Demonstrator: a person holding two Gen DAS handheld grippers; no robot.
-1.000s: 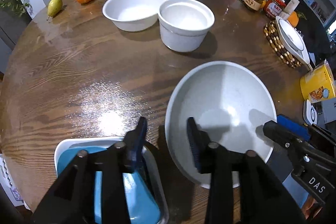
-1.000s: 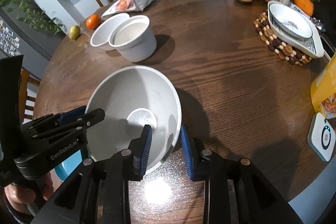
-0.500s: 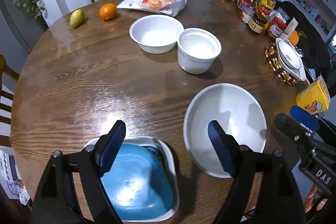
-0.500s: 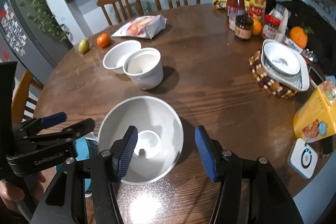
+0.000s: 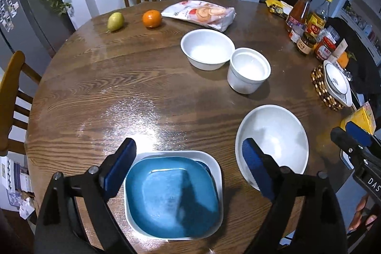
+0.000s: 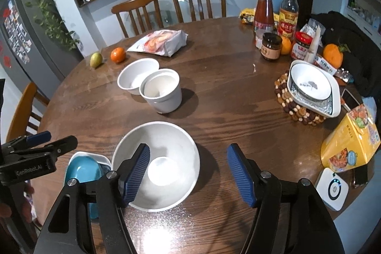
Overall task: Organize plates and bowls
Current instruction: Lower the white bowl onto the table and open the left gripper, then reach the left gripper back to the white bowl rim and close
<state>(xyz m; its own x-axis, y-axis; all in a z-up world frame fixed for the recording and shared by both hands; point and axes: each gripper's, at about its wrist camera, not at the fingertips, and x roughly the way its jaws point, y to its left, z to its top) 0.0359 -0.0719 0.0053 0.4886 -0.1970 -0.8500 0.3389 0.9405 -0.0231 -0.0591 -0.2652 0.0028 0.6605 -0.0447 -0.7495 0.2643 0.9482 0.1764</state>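
Both grippers just opened up: left gripper [image 5: 188, 169] fingers spread over the blue plate [image 5: 172, 196], right gripper [image 6: 188, 174] fingers spread by the big white bowl [image 6: 171, 142], holding nothing.

Two handheld claws point steeply downward, side by side. The left claw [image 5: 187, 168] has just been opening, its blue pads now spread wide with nothing gripped. The right claw [image 6: 188, 174] has also just been opening and holds nothing. Fingertips [image 5: 360, 214] of the person's right hand show behind its handle.
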